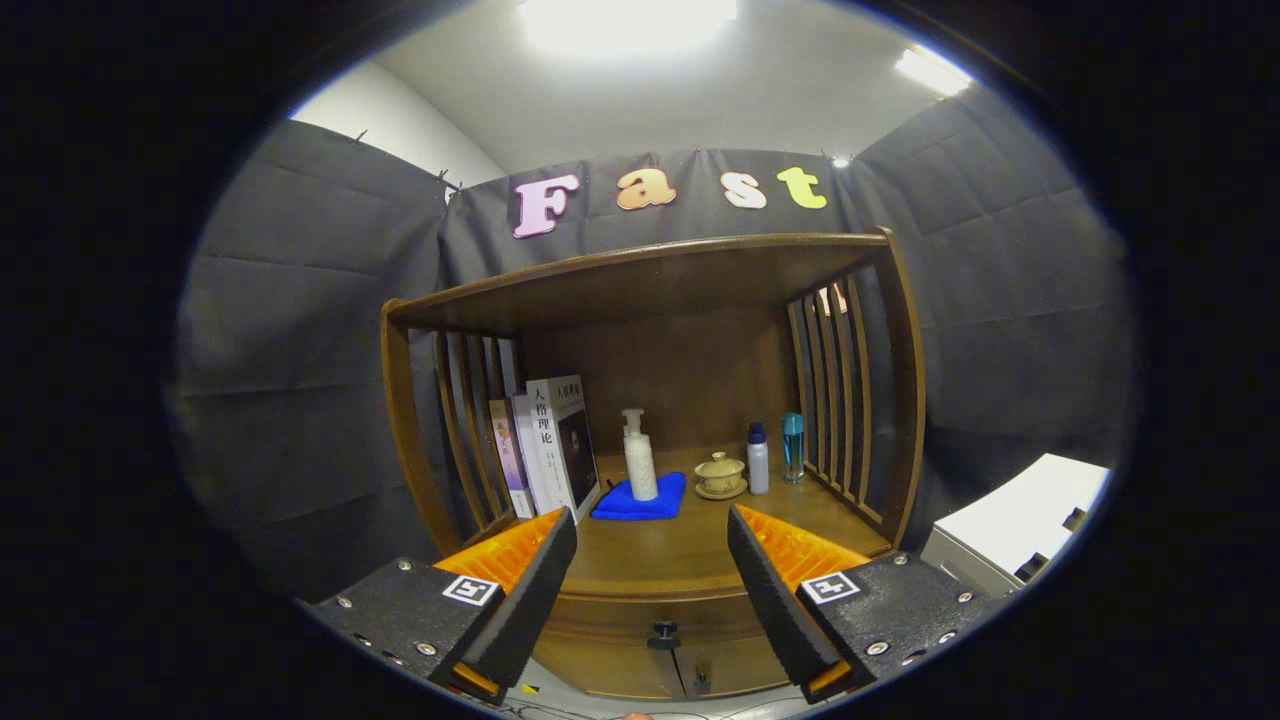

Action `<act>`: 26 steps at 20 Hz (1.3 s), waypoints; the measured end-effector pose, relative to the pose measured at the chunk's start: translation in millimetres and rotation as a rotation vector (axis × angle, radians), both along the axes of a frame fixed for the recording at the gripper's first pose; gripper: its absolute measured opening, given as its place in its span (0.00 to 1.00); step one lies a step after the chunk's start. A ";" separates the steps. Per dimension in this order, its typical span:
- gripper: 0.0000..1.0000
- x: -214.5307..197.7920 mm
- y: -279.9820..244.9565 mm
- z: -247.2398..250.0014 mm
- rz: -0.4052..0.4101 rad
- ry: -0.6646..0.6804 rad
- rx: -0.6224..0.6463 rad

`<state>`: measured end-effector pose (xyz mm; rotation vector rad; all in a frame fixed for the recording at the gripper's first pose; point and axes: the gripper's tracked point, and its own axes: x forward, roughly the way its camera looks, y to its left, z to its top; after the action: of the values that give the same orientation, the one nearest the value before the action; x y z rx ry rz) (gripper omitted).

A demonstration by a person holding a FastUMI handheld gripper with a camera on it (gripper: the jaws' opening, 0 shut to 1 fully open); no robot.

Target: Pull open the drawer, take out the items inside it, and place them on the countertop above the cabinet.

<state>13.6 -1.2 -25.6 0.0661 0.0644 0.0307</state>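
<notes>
A brown wooden cabinet stands ahead, with its countertop (690,548) under a slatted hutch. Below the countertop's front edge sits the drawer front (610,622), shut, with a small dark knob (662,634) at its middle. My gripper (652,528) is open, its two black-padded orange fingers (530,585) spread wide with nothing between them. The knob lies low between the fingers, some way beyond them. The drawer's contents are hidden.
On the countertop stand several books (548,445) at the left, a white pump bottle (639,457) on a blue cloth (640,499), a lidded ceramic cup (720,474), a white bottle (758,459) and a teal bottle (793,446). A white box (1015,530) sits to the cabinet's right.
</notes>
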 end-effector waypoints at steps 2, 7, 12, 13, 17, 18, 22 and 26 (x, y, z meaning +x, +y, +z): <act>0.94 -0.7 -1.0 -1.6 -0.005 0.003 -0.004; 0.94 3.3 -0.7 -15.9 -0.036 0.006 -0.017; 0.94 16.7 21.1 -32.5 0.040 0.011 -0.068; 0.94 17.7 23.4 -33.6 0.049 0.006 -0.102; 0.94 33.8 27.0 -48.6 0.031 0.020 -0.125; 0.95 38.4 27.7 -55.8 0.024 0.032 -0.130; 0.94 48.2 29.5 -84.2 -0.002 0.049 -0.159; 0.95 54.2 32.6 -124.4 -0.017 0.094 -0.168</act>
<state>67.8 31.4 -150.0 -0.1002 0.1601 0.0054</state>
